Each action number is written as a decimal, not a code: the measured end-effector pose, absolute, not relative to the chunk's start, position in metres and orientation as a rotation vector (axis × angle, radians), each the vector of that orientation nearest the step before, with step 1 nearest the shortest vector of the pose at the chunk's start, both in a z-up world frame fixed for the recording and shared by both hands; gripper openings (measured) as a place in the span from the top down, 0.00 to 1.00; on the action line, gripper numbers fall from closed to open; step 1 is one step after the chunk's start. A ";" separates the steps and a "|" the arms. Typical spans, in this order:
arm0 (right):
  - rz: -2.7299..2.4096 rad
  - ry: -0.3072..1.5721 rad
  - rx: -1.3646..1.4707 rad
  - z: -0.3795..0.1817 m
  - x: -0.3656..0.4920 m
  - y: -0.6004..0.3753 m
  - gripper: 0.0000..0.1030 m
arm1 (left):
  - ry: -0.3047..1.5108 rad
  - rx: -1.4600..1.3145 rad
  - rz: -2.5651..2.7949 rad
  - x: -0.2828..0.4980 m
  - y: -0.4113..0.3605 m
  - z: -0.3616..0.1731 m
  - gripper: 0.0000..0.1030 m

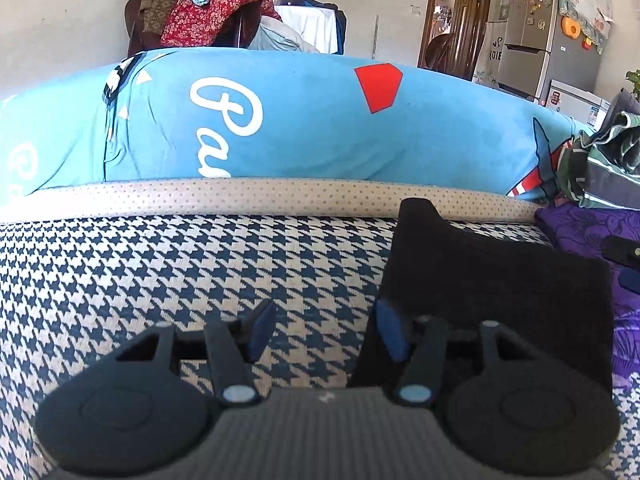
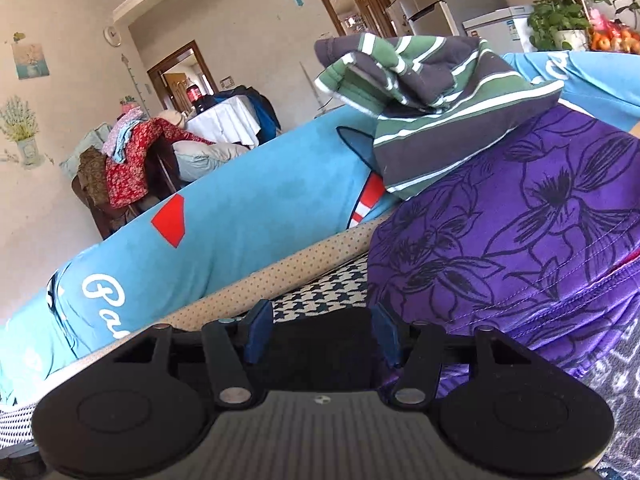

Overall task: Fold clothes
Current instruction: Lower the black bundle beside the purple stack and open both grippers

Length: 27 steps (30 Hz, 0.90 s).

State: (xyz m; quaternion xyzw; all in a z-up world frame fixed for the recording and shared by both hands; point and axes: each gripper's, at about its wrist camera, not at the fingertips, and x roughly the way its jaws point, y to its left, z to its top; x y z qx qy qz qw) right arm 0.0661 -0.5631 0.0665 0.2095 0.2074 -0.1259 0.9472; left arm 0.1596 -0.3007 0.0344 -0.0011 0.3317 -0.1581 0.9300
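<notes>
A black garment [image 1: 492, 280] lies flat on the houndstooth cover [image 1: 160, 280]. My left gripper [image 1: 326, 332] hovers low at its left edge, open, with its right fingertip [image 1: 390, 336] just over the black cloth's border. A purple floral garment [image 2: 520, 220] is heaped to the right, with a folded green, grey and white striped garment [image 2: 432, 92] on top. My right gripper [image 2: 323, 336] is open, low beside the purple heap, with the black garment [image 2: 320, 348] lying between its spread fingers. The purple garment [image 1: 592, 232] and the striped garment [image 1: 608, 160] show at the left wrist view's right edge.
A long blue printed cushion [image 1: 300, 128] runs behind the cover, edged by a beige dotted band [image 1: 260, 196]. Behind it stands a chair piled with clothes [image 1: 208, 12], a white-covered table [image 2: 224, 120], a fridge [image 1: 544, 40] and doorways. Potted plants [image 2: 560, 4] stand at the far right.
</notes>
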 end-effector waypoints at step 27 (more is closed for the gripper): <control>-0.248 0.586 0.297 0.029 0.116 -0.535 0.44 | 0.747 0.045 -0.282 0.217 -0.327 0.002 0.36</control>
